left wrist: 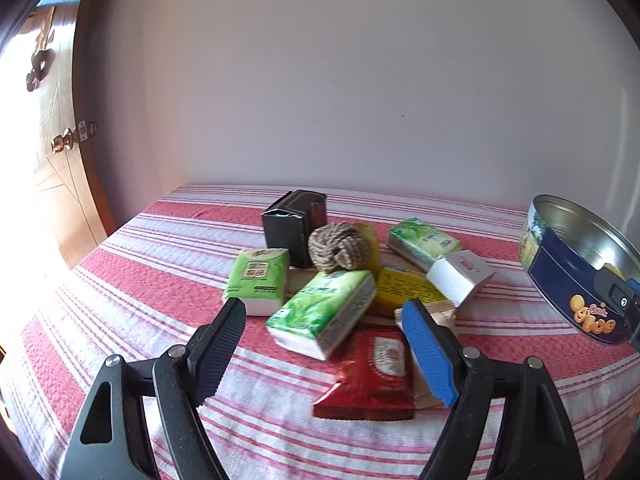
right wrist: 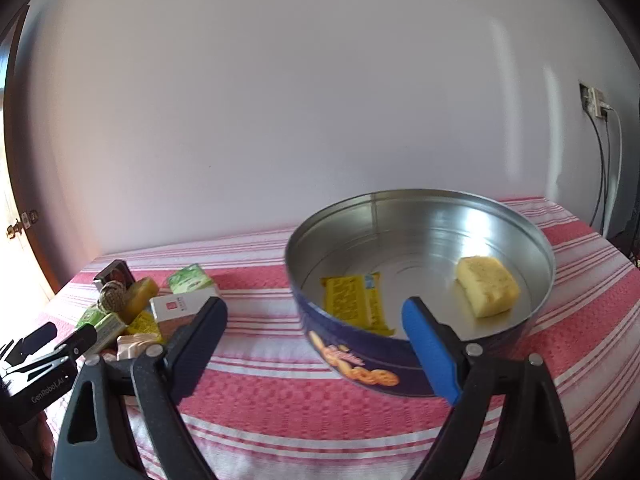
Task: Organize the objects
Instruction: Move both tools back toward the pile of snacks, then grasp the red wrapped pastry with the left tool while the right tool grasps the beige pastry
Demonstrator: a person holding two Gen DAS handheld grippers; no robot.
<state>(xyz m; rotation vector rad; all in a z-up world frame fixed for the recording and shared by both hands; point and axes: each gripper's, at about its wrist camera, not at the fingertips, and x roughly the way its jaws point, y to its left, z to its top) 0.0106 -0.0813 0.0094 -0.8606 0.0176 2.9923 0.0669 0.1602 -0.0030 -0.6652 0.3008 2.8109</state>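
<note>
A pile of small items lies on the red-striped tablecloth (left wrist: 140,280): green tissue packs (left wrist: 324,312), a twine ball (left wrist: 338,246), a black box (left wrist: 292,224), a white box (left wrist: 460,276), a yellow packet (left wrist: 404,288) and a red packet (left wrist: 372,376). My left gripper (left wrist: 324,320) is open, hovering just in front of the nearest green tissue pack. My right gripper (right wrist: 314,316) is open and empty in front of the blue cookie tin (right wrist: 360,364). The tin holds a yellow packet (right wrist: 354,300) and a yellow sponge (right wrist: 488,286).
The tin also shows at the right edge of the left wrist view (left wrist: 560,280). A white wall runs behind the table. A wooden door (left wrist: 52,140) stands at the left. The left gripper shows at lower left of the right wrist view (right wrist: 52,344).
</note>
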